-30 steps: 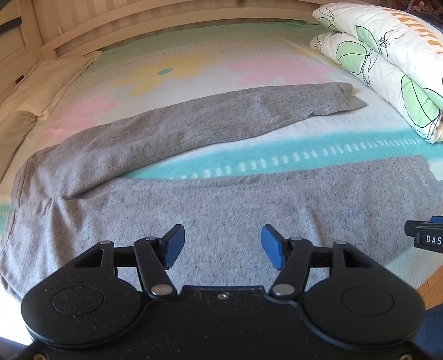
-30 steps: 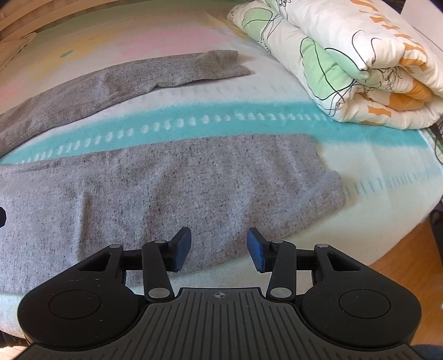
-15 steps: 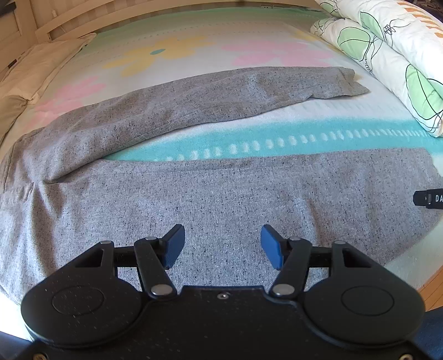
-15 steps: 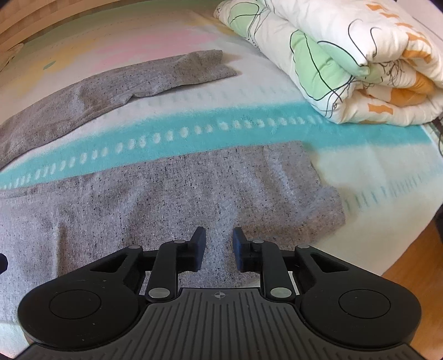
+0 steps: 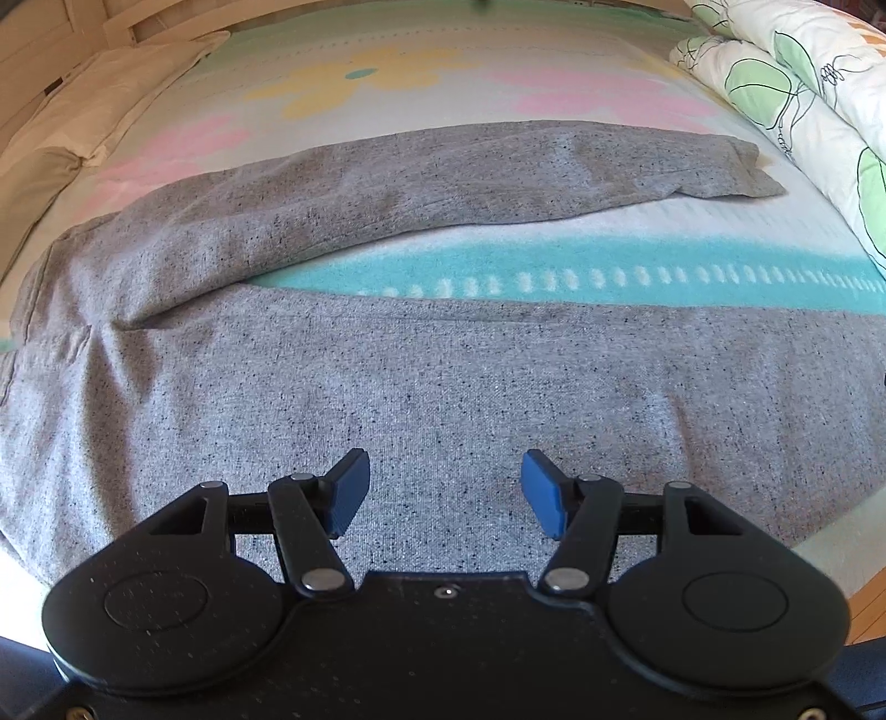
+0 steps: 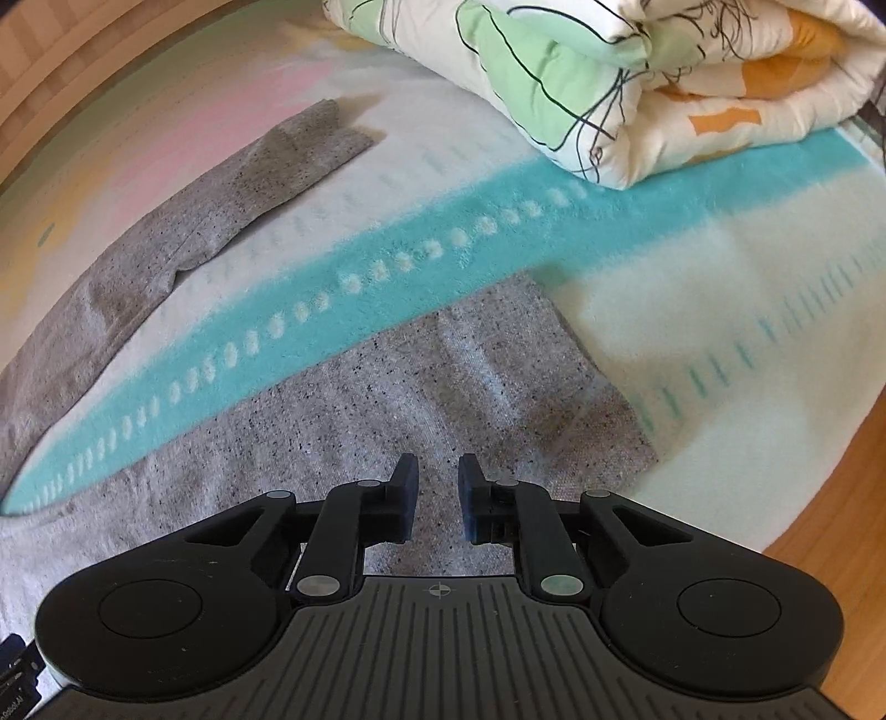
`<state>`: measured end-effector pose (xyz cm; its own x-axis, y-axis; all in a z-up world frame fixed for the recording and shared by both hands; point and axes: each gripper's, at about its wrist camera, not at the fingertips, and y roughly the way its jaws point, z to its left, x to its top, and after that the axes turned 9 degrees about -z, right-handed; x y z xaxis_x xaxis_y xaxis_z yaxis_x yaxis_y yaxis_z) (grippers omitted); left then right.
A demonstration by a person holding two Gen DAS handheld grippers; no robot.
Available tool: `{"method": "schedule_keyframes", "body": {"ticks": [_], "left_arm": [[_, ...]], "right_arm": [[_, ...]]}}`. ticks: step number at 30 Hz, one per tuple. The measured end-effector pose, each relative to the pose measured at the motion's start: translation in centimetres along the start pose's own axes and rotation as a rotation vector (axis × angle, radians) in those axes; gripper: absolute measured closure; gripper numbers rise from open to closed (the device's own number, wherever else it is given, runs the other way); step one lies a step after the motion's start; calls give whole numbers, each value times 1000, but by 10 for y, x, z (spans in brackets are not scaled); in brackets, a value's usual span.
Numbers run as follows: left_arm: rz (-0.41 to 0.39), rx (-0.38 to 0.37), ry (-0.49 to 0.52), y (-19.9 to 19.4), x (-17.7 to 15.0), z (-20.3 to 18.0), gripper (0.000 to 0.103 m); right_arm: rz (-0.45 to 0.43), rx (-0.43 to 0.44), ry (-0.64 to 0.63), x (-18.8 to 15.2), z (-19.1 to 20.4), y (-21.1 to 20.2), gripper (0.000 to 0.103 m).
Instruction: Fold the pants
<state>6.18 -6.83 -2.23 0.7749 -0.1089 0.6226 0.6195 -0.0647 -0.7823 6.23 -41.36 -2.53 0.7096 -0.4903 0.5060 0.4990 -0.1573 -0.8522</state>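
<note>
Grey speckled pants (image 5: 443,376) lie flat on the bed with their two legs spread apart in a V. My left gripper (image 5: 443,482) hovers open over the near leg, close to the seat, with nothing between its blue pads. The far leg (image 5: 443,171) stretches toward the quilt. In the right wrist view my right gripper (image 6: 437,482) hangs over the near leg's hem end (image 6: 526,387). Its jaws stand a narrow gap apart, and I see no cloth pinched between them.
A folded flowered quilt (image 6: 609,83) lies at the right, just past the leg ends. A cream pillow (image 5: 111,105) sits at the far left by the wooden headboard (image 5: 55,27). The bed's wooden edge (image 6: 830,498) runs close on the right.
The right gripper's jaws narrowed from wide to a small gap; it slid toward the near leg's hem while rolling. The left gripper sank a little closer to the cloth, still open.
</note>
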Motion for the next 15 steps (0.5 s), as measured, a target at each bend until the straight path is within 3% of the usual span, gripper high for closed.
{"method": "schedule_keyframes", "body": {"ticks": [4,8,11,15], "left_arm": [[23,-21,-13,3,0,2,39],[27,-30,-5,3,0,0,39],[32,-38,-7,3,-1,-1,39],[25,-38,15,1,-4,-5,39]], "right_arm": [[22,-24,-11,-3,-1,9,87],[54,-133,25,-5,-23,19,91],[57,-92,94,-5,-38,17,95],[53,-133,83,-6,-38,13,99]]}}
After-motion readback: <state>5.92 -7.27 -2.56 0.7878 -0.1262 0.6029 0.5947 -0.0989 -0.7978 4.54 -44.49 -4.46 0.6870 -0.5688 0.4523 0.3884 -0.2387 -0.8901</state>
